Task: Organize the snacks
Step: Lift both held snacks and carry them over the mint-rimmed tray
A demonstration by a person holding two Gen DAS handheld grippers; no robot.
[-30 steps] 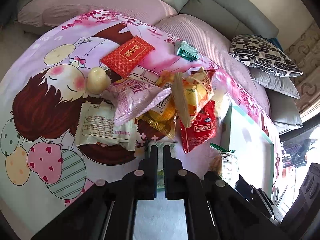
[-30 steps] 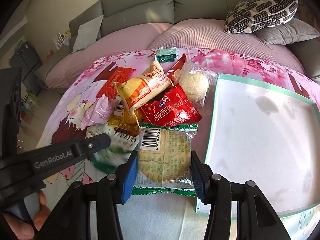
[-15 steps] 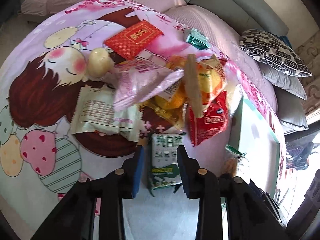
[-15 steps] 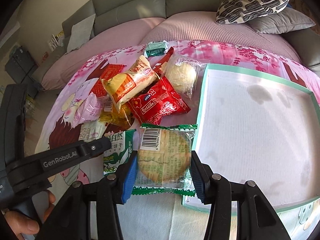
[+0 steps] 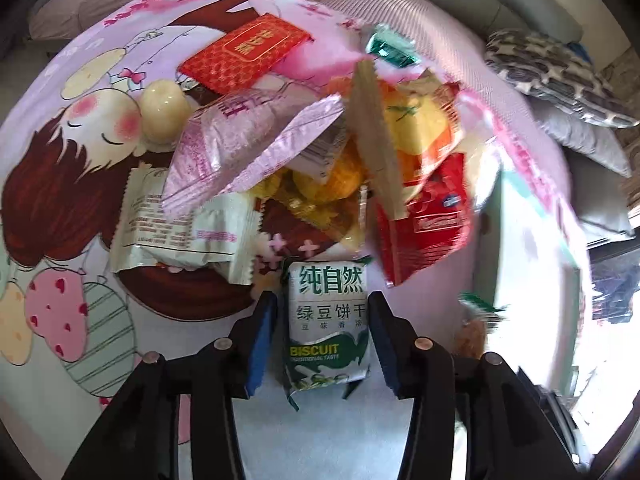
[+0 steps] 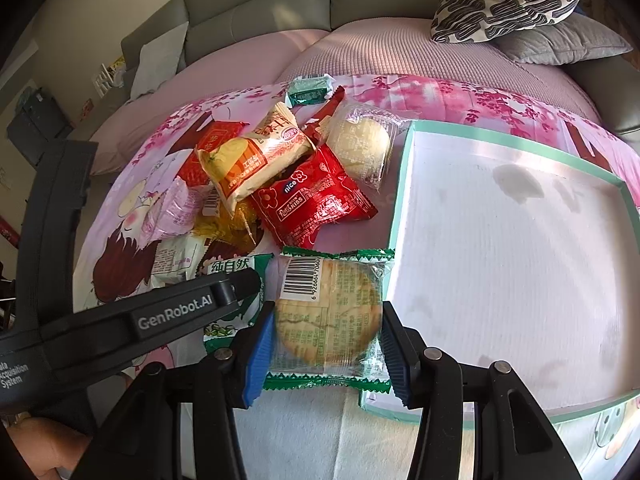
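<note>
Two grippers are working at the near edge of a snack pile on a cartoon-print cloth. The left gripper has just been opening its jaws, which are now straddling a green-and-white biscuit packet with gaps on both sides. The right gripper is squeezing a clear-wrapped round cracker pack, just left of the green-rimmed tray. Farther off, a red snack bag is lying under a yellow one.
</note>
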